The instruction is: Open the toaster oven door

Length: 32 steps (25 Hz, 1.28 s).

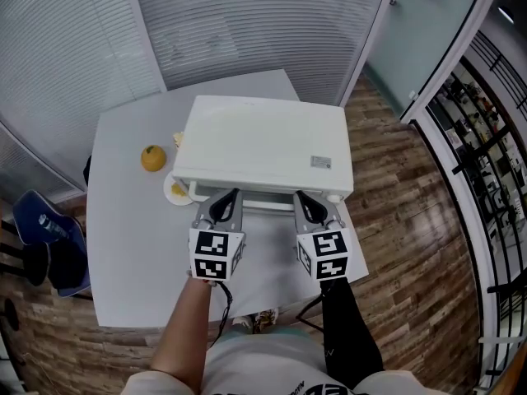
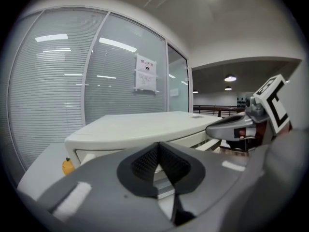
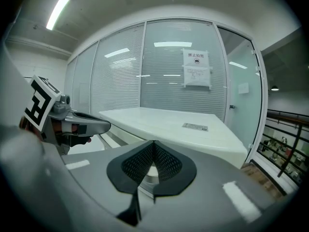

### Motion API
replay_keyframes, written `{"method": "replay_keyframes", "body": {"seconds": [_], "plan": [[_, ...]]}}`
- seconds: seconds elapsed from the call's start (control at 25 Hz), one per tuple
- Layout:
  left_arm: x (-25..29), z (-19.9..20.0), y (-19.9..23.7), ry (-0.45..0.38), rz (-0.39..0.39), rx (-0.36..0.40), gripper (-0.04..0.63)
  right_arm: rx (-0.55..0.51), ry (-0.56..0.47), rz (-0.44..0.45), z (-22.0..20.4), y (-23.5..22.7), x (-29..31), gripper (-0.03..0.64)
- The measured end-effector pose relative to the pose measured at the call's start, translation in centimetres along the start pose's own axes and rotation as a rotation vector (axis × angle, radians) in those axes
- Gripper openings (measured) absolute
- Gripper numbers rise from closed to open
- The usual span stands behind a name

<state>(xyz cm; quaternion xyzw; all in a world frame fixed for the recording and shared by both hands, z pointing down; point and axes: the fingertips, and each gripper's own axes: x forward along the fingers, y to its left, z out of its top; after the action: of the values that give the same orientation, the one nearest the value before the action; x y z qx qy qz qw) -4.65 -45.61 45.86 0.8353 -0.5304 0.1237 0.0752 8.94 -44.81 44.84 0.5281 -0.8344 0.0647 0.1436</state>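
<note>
Your left gripper [image 1: 224,206] and right gripper [image 1: 306,206] are closed and empty, near the toaster oven handle [image 1: 265,202]. Open both, clamp it, pull evenly.

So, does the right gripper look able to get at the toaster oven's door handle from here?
Probably yes: the right gripper sits right at the toaster oven's front, nothing between it and the door handle. Its jaws are together, so it would have to open or hook.

Your grey left gripper [image 1: 226,197] and right gripper [image 1: 306,199] each carry black meshed fingers [image 2: 144,162] and a white black-marked cube [image 1: 216,255], with a black cable [image 1: 228,299] and a black right sleeve [image 1: 350,327].
</note>
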Motion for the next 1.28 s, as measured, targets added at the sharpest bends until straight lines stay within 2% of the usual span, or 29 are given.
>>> {"method": "replay_keyframes", "body": {"seconds": [0.6,1.28], "plan": [[-1.7,-1.5,-0.5,0.01,-0.023,-0.036,0.057,-0.006,0.026,-0.015,-1.1,1.5,-1.7,0.002],[-4.6,-4.2,-2.1,0.052,-0.048,-0.018,0.057,-0.046,0.09,-0.032,-4.0,3.9,-4.6,0.002]]}}
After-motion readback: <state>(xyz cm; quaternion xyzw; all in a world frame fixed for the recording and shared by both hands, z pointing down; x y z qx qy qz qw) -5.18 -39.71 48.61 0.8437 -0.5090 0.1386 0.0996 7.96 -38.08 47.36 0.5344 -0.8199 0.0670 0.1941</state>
